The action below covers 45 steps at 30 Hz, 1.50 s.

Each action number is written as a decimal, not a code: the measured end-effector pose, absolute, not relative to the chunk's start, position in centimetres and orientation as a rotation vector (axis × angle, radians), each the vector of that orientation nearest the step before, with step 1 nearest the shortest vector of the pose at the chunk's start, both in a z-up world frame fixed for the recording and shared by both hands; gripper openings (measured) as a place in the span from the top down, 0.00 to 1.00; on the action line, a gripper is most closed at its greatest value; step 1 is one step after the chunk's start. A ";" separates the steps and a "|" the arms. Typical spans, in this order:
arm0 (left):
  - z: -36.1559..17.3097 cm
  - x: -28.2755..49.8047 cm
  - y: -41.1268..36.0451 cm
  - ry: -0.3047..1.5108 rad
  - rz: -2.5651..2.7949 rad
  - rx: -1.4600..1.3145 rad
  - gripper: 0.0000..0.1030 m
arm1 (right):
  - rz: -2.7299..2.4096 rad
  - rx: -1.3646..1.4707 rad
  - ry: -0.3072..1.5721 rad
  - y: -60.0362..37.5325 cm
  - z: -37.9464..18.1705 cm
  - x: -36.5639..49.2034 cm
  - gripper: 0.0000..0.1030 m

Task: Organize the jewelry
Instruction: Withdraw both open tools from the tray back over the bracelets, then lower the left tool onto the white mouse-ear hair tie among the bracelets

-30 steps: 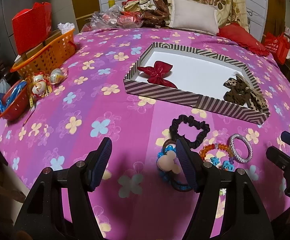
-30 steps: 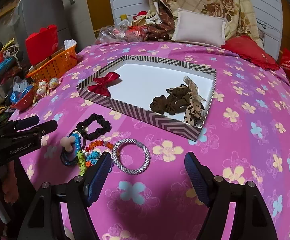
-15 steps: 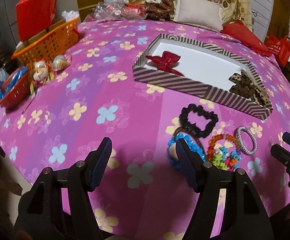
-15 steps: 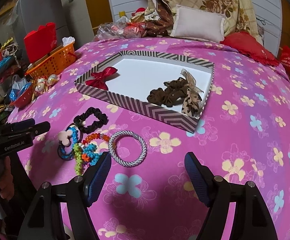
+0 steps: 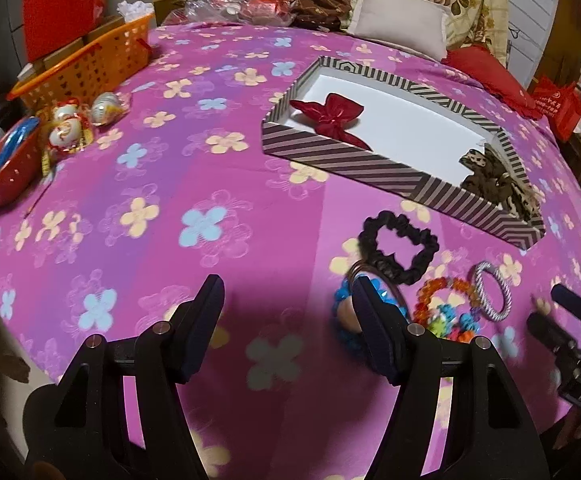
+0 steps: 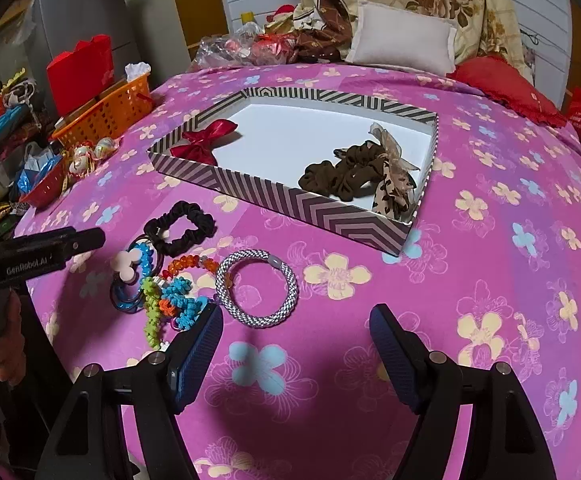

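Observation:
A striped box with a white floor lies on the pink flowered bedspread. It holds a red bow and brown scrunchies. In front of it lie a black scrunchie, a blue bead bracelet, bright hair ties and a silver woven bracelet. My right gripper hangs open just before the silver bracelet, with nothing between its fingers. My left gripper is open over bare bedspread. Its right finger partly hides the blue bead bracelet, left of the black scrunchie.
An orange basket, a red bowl and foil-wrapped balls sit at the bed's left edge. Pillows and clutter line the far side. A hand holds the left gripper at the right view's left edge.
My left gripper has shifted a little and tilted, so the jewelry pile now sits more to the right of its right finger. The right gripper stays put; both remain open.

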<state>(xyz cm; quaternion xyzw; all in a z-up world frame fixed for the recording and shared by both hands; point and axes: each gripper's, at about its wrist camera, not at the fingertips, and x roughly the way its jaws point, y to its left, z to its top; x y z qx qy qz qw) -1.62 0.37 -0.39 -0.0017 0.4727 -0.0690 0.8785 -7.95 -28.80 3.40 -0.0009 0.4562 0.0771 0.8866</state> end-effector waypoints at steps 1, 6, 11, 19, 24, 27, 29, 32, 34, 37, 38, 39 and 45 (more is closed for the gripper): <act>-0.4 -1.4 0.3 0.988 -0.143 -0.006 0.35 | 0.161 -0.003 0.949 -28.8 3.4 -7.9 0.29; -0.2 -0.4 0.0 0.996 -0.151 -0.017 0.35 | 0.162 0.002 0.958 -28.9 3.2 -7.7 0.29; -0.2 0.4 -0.9 1.001 -0.168 -0.010 0.35 | 0.168 -0.011 0.968 -28.5 2.9 -7.5 0.29; -0.7 1.5 -0.7 1.033 -0.175 -0.044 0.35 | 0.169 -0.007 0.966 -28.6 3.0 -7.3 0.29; -0.9 1.5 -0.8 1.041 -0.176 -0.033 0.35 | 0.170 -0.001 0.978 -28.5 2.6 -7.1 0.29; -1.1 1.3 -0.5 1.058 -0.194 -0.049 0.35 | 0.186 -0.010 0.973 -28.2 2.8 -7.2 0.29; -1.3 0.9 -0.4 1.067 -0.205 -0.040 0.35 | 0.191 -0.020 0.970 -28.0 2.9 -7.2 0.29; -1.7 -0.2 -0.2 1.083 -0.229 -0.020 0.35 | 0.188 -0.005 0.973 -28.2 2.8 -7.0 0.29; -2.1 -1.0 -0.2 1.102 -0.251 0.000 0.36 | 0.186 0.009 0.976 -28.4 2.7 -6.9 0.29; -2.3 -1.7 -0.4 1.114 -0.264 0.024 0.35 | 0.187 0.015 0.979 -28.5 2.6 -6.9 0.29; -2.4 -1.8 -0.5 1.116 -0.269 0.030 0.35 | 0.186 0.014 0.979 -28.4 2.6 -6.9 0.29; -2.4 -1.9 -0.8 1.118 -0.278 0.040 0.35 | 0.187 0.015 0.979 -28.5 2.6 -6.9 0.29; -3.1 -1.8 -2.2 1.124 -0.272 0.089 0.36 | 0.184 0.018 0.976 -28.6 2.7 -6.9 0.29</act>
